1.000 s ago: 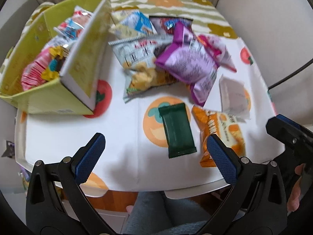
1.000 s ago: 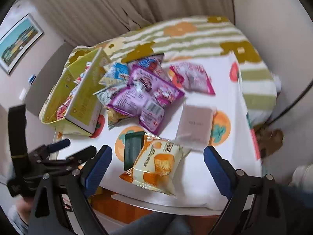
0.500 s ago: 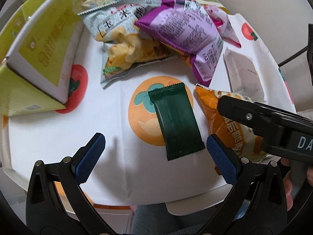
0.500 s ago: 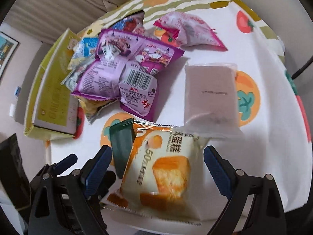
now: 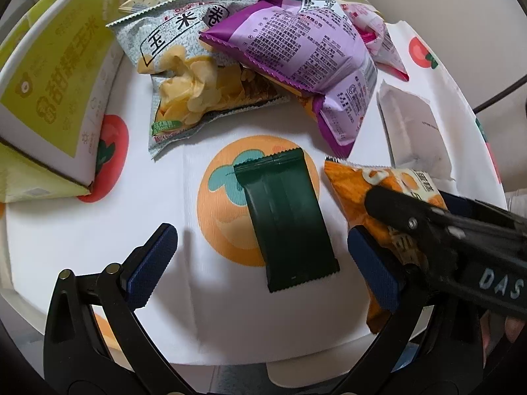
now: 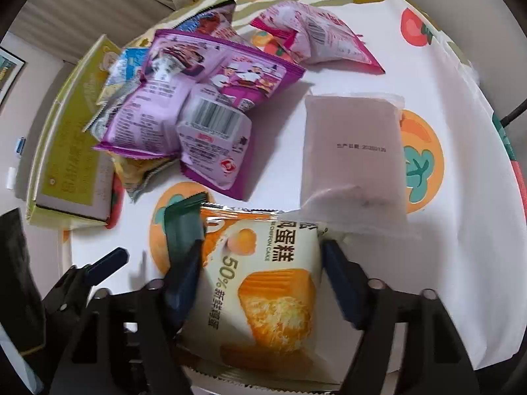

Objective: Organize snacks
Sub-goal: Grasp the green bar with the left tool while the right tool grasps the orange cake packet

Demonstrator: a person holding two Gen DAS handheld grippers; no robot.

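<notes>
My left gripper [image 5: 260, 233] hangs open just above a dark green bar packet [image 5: 286, 217] that lies flat on the tablecloth; its fingers straddle the packet without touching it. My right gripper [image 6: 262, 247] is closing on an orange and white chiffon cake packet [image 6: 263, 289], with both pads against the packet's sides. In the left wrist view that cake packet [image 5: 372, 187] lies right of the green bar, partly under the right gripper's black fingers [image 5: 405, 210]. The green bar [image 6: 182, 223] pokes out behind the cake packet's left edge.
A yellow-green cardboard box [image 5: 49, 75] stands at the left. Behind the green bar lies a pile of snacks: a purple bag [image 5: 296, 42], a grey corn chip bag [image 5: 184, 65] and a pink bag [image 6: 316, 36]. A pale mauve packet [image 6: 352, 154] lies right of the pile. The table's front edge [image 5: 296, 358] is close below.
Both grippers came down toward the table. The right gripper's fingers, wide apart before, have drawn in onto the cake packet. The left gripper stays open over the green bar.
</notes>
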